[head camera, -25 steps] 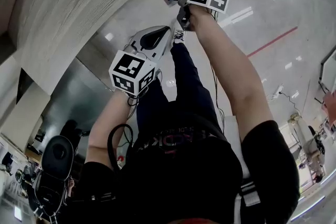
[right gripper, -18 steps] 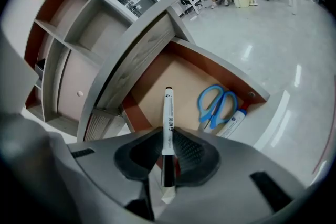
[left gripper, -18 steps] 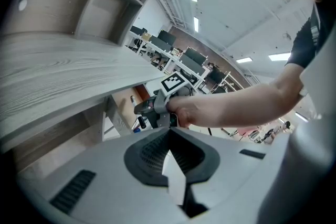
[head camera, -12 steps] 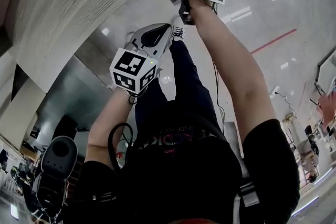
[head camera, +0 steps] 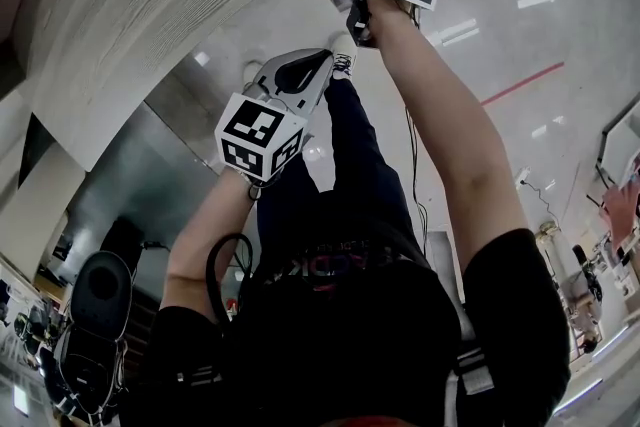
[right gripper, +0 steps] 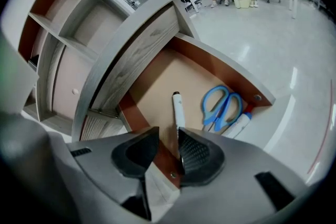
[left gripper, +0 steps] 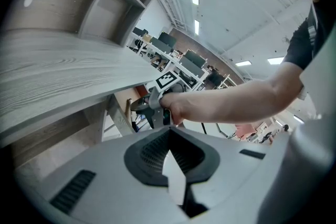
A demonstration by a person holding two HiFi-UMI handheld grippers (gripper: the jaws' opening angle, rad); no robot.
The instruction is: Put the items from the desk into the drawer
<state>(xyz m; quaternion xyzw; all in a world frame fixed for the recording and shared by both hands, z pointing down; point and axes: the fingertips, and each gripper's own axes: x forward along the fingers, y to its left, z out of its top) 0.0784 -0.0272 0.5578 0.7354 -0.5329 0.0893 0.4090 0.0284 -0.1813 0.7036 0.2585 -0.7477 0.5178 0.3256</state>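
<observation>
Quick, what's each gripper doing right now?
Left gripper: shut, empty.
Right gripper: jaws slightly apart, holding nothing, at the open brown wooden drawer.

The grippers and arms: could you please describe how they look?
The left gripper and right gripper each have a pale grey shell, black ribbed tongs and a white cube with black square markers. The person wears a black short-sleeved shirt; a black cable loops by the left arm.
</observation>
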